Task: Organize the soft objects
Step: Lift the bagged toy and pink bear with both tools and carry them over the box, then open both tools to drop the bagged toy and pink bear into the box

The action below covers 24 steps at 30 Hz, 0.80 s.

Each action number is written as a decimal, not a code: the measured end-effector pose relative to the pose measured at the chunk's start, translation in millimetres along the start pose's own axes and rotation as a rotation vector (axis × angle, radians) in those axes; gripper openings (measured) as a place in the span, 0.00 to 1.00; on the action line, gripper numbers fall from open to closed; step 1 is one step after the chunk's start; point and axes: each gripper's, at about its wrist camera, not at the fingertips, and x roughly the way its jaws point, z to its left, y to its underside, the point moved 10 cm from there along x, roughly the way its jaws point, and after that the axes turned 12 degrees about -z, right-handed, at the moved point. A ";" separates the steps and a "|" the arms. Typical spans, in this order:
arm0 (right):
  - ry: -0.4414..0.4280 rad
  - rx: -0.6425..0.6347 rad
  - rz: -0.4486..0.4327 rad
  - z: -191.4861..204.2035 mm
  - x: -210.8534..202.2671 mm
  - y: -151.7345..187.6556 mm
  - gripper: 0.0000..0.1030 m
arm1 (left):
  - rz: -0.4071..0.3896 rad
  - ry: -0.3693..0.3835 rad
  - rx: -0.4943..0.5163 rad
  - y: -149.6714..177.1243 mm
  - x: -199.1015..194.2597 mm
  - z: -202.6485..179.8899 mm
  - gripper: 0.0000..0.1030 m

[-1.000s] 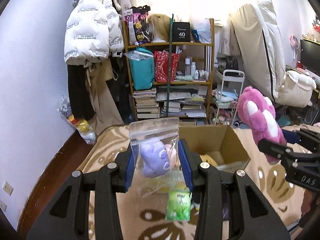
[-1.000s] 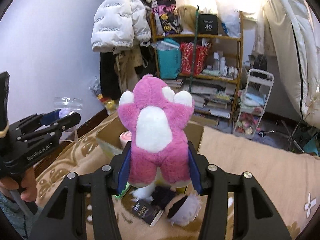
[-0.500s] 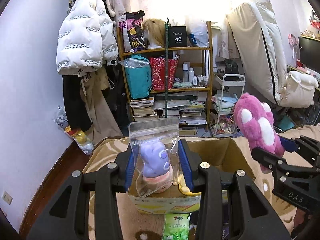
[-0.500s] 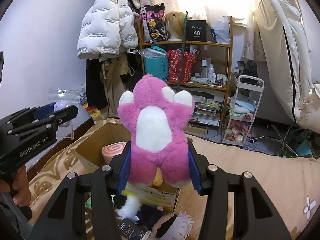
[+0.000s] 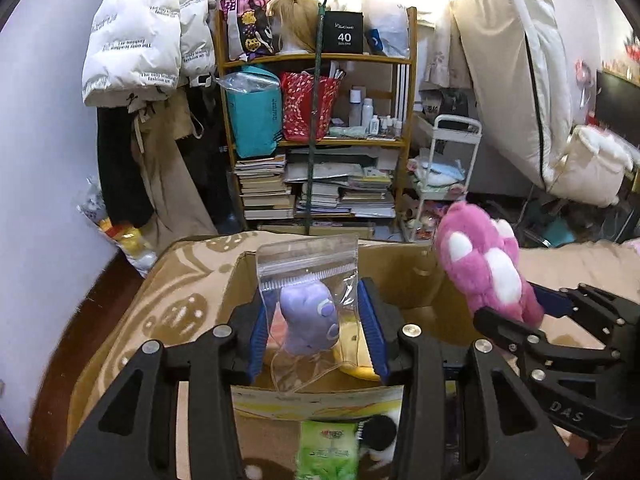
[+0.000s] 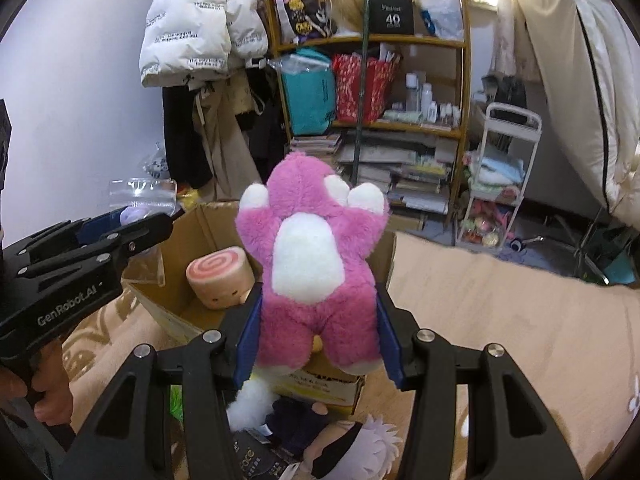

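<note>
One clear zip bag with a purple plush inside is pinched in the left tool, held over the open cardboard box. The right tool clamps one pink paw plush above the box's right edge. In the box lies one pink swirl roll plush; a yellow item beneath the bag is mostly hidden. Near the box, a green packet is cut off.

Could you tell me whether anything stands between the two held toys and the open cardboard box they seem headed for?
Nothing visible blocks either. The box is open-topped; the bagged purple toy in the left gripper hangs over it, and the pink plush in the right gripper is at its near edge. A swirl plush inside leaves room.
</note>
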 end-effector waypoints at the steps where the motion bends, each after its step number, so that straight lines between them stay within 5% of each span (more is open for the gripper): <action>1: -0.002 0.000 0.004 0.2 1.0 1.7 0.53 | 0.002 -0.004 0.008 1.9 1.2 -0.6 0.41; 5: 0.000 -0.017 0.027 1.5 4.3 6.2 0.56 | 0.034 0.008 -0.009 9.5 1.1 -2.1 0.49; 12: 0.037 -0.008 -0.009 0.1 -11.0 2.8 0.92 | 0.049 -0.078 0.020 13.3 -12.1 12.2 0.69; 19: 0.078 0.027 -0.015 -9.9 -29.3 1.0 1.00 | 0.032 -0.138 0.021 6.9 -39.9 29.6 0.89; 24: 0.089 0.049 -0.027 -15.0 -43.6 -0.9 1.00 | 0.053 -0.157 0.044 15.3 -59.3 31.0 0.91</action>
